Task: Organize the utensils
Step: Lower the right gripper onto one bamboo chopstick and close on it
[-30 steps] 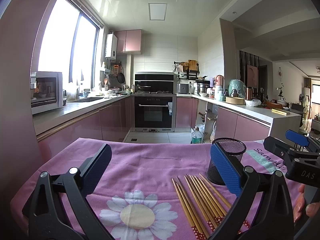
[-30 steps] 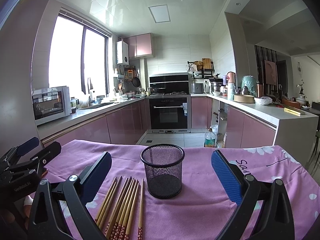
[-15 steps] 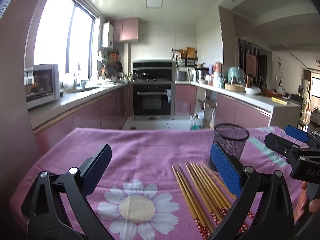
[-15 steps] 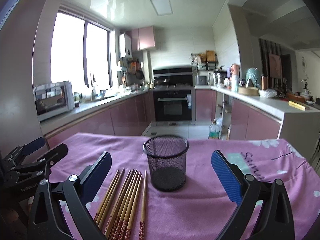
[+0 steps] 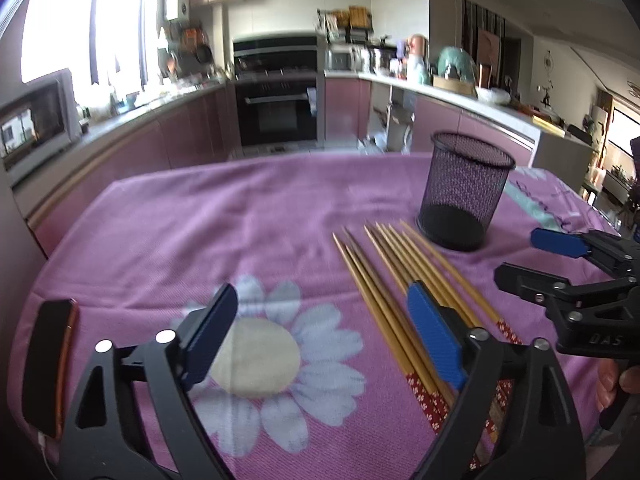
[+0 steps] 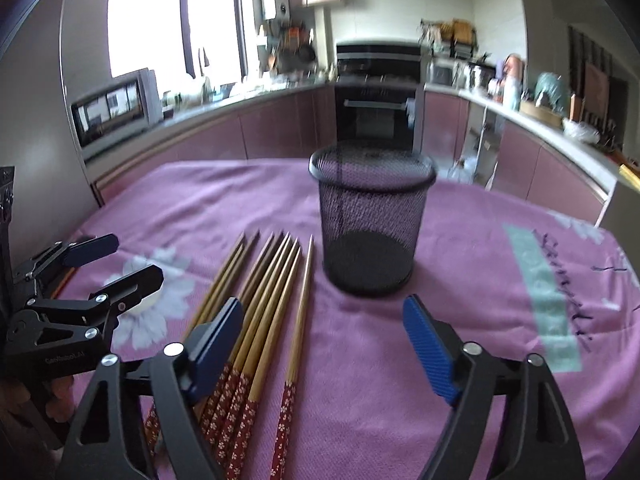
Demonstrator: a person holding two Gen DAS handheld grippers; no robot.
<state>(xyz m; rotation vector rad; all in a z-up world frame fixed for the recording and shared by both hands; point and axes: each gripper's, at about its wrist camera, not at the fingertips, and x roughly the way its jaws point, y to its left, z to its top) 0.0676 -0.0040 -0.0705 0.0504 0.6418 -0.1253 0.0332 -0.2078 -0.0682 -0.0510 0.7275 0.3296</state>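
So both tools are just hanging over the worktop [image 5: 168,216], which is covered in a pink-purple cloth with white daisy prints. The left tool [image 5: 324,332] has its blue-padded jaws spread wide with nothing between them, and its right finger sits above the bunch of tan wooden chopsticks with red flowery handles [image 5: 384,276]. The right tool [image 6: 324,344] is spread wide as well, holding nothing; one chopstick lies in the gap between its fingers and the rest sit under its left finger.

The chopsticks lie flat on the cloth, side by side, pointed tips facing away toward the kitchen. The black wire-mesh cylinder cup [image 6: 370,224] stands upright just beside the tips, on their right, and looks empty as far as I can see through the mesh.

There's also a dark phone-like slab with an orange edge [image 5: 48,364] lying on the cloth near the left edge, well apart from the chopsticks.
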